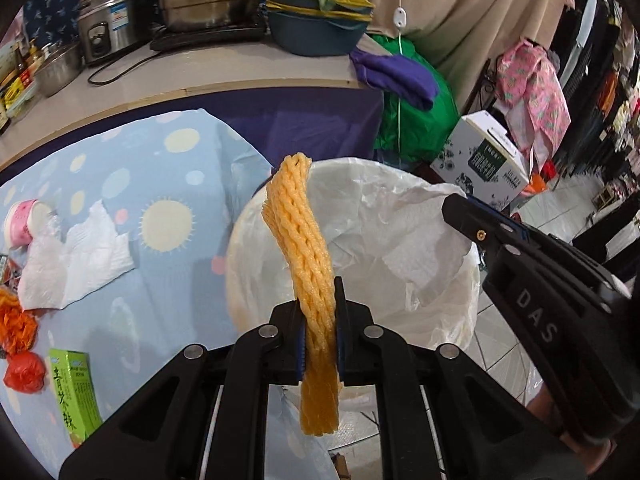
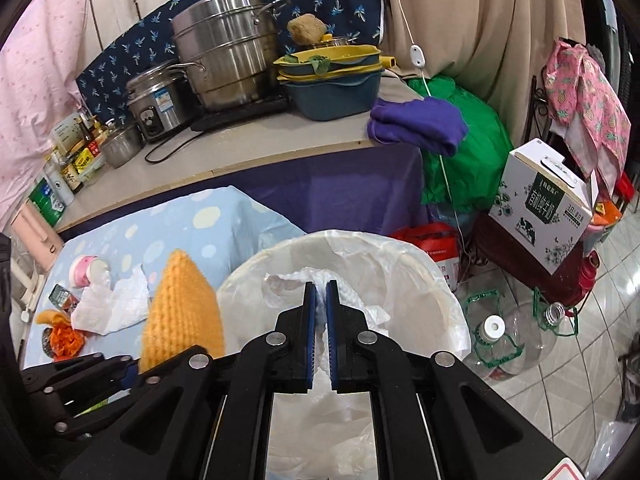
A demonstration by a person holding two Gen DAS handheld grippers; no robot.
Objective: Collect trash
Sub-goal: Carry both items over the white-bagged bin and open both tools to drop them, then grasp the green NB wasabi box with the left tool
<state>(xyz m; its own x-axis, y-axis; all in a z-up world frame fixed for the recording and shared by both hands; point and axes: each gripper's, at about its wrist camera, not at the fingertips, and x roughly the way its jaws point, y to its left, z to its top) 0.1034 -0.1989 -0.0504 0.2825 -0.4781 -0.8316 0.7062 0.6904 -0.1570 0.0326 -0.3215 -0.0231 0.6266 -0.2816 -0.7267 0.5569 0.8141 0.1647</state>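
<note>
- My left gripper (image 1: 320,336) is clamped on a yellow foam net (image 1: 308,248), which sticks up over the bin's (image 1: 256,216) rim at its 9 o'clock side.
- My right gripper (image 2: 321,336) is pinched on a white tissue (image 2: 320,280), held above the bin's white liner (image 1: 400,200).
- Trash left on the blue spotted cloth (image 1: 168,176), at 9 o'clock from the bin: a tissue sheet (image 1: 80,256), a pink cup (image 1: 24,224), orange scraps (image 1: 18,324), a red wad (image 1: 24,372), a green box (image 1: 76,392).
</note>
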